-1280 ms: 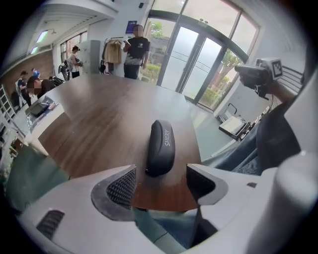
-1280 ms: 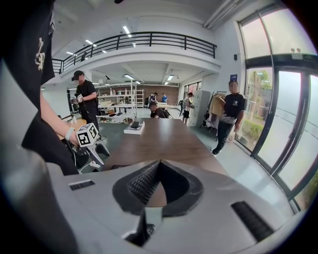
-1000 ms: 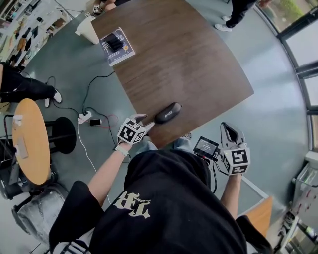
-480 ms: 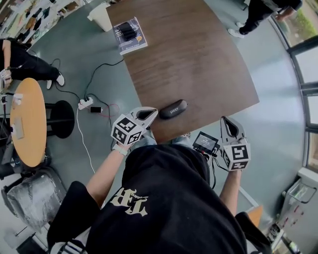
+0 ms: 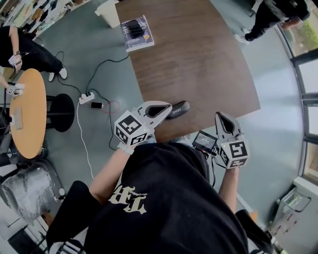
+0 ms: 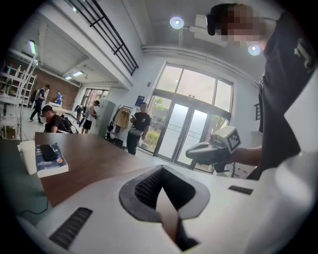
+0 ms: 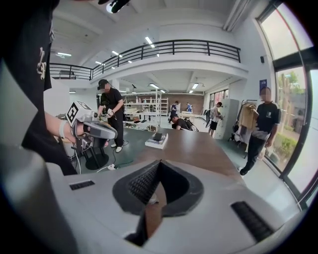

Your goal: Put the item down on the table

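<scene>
Black case (image 5: pixel 180 108) lies flat on the dark wood desk (image 5: pixel 198 59), close to the near edge and touching neither claw. The left claw (image 5: pixel 168 107) is clenched with nothing between the jaws. Its own view shows the tips pressed together and only bare desk beyond them. From the head view its tip overlaps the case's near end, so that end is hidden from us. We cannot tell contact there. The right claw (image 5: pixel 219 115) is clenched and empty too, and sits off the desk's near right corner, apart from the case.

Other stuff: a book (image 5: pixel 138 33) with a black object (image 5: pixel 134 28) on top sits at the far left corner of the desk, well apart from the case. A small screen (image 5: pixel 204 141) hangs near the person's waist, between the two claws.

On the floor to the left we see a power strip (image 5: pixel 86 97), a phone (image 5: pixel 97 105) just beside it and loose cables. A black stool (image 5: pixel 60 112) stands next to a round orange desk (image 5: pixel 27 114). A bystander (image 5: pixel 271 15) stands beyond the desk's far right side, and more people show at far left.
</scene>
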Demonstrator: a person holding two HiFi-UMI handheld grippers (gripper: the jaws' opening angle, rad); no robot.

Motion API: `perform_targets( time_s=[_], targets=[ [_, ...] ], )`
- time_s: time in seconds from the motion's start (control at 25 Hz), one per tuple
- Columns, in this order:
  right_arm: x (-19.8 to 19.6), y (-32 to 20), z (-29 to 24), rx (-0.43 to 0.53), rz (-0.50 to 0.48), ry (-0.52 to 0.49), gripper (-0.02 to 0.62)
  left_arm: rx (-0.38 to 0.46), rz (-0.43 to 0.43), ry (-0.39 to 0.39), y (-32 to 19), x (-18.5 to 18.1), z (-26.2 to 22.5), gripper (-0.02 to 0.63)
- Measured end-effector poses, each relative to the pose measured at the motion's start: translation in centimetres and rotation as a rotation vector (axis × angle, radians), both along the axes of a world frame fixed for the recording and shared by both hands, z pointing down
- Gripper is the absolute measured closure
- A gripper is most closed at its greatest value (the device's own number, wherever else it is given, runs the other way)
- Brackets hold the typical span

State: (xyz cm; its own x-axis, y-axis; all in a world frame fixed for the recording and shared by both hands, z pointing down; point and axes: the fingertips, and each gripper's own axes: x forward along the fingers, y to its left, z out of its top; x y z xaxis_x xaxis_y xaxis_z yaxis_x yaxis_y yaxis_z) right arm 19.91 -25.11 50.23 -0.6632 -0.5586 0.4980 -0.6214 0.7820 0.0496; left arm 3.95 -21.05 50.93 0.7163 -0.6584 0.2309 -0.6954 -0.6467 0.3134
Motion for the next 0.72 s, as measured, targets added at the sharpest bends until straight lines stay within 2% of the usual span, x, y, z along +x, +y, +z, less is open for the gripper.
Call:
perform_targets(
  time_s=[0.16,0.32,0.72],
  targets=[
    [-1.9,0.4,-0.5,-0.018,-0.038,-0.054,0.606,0.031,-0.01,0.037,-0.4,0.7,-1.5,0.6],
    [-3.3,0.4,-0.8,-0.013,-0.067,-0.067,0.606,0.048,-0.024,0.057,-0.6,0.9,-2.1,0.6],
    [-2.9,-1.0,-1.1,0.0,-0.042,-0.074,0.607,0.044,-0.068,0.07,-0.9,-0.7,-2.0,0.6]
  ],
)
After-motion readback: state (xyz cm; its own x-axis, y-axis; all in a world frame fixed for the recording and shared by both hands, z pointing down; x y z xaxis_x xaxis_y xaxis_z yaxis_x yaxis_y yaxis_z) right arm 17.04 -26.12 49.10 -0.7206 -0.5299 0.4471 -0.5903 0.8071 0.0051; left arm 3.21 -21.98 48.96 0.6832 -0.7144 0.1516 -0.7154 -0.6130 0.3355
